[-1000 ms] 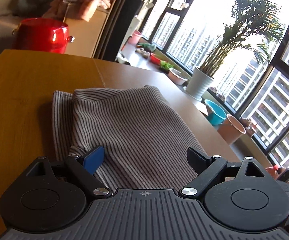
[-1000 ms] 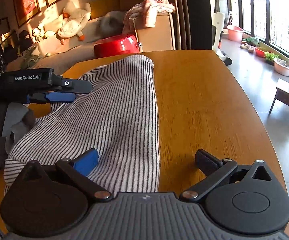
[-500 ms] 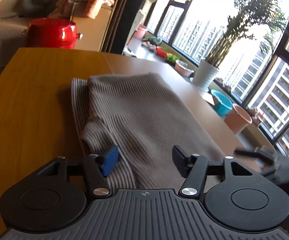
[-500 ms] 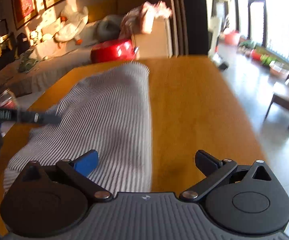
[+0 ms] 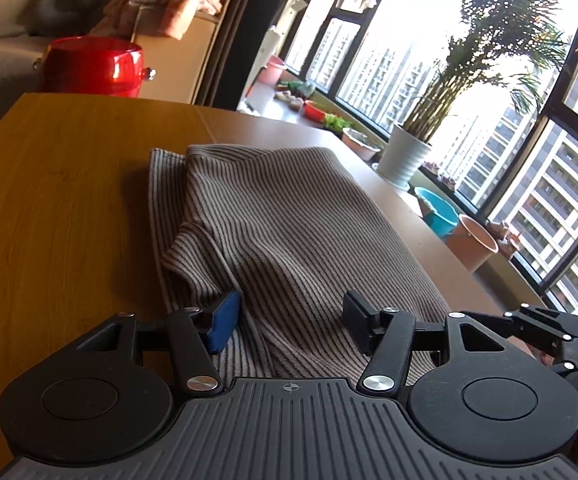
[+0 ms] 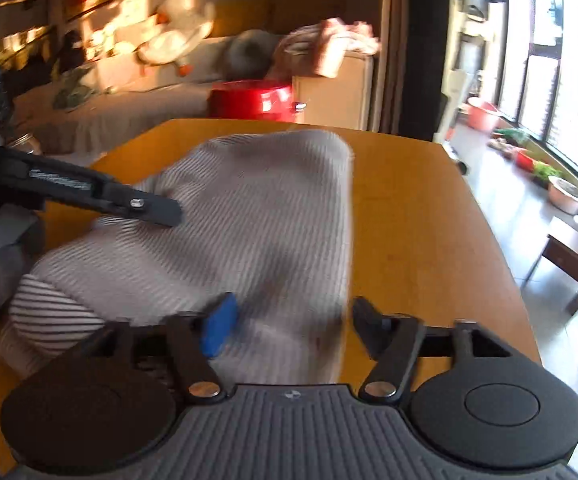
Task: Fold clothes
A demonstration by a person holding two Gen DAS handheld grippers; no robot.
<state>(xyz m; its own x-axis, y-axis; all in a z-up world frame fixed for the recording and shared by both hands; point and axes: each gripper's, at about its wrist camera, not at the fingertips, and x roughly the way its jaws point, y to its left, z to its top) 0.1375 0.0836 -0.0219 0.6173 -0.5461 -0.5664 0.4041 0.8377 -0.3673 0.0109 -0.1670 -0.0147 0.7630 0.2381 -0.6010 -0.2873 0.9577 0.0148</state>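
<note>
The left gripper point(image 5: 289, 322) is black, with a ribbed grey plate, 2 round black discs, silver screws at the finger links, and 1 blue pad point(image 5: 224, 322) on its left finger. The right gripper point(image 6: 291, 326) has the same black body, grey ribs and 1 blue pad point(image 6: 219, 330).

Motion blur smeared the right wrist view, so the striped garment point(image 6: 257, 232) lost its stripes there. Its near edge ran out of sight beneath the right gripper point(image 6: 293, 326) body, and its contact with the fingers was unclear.
</note>
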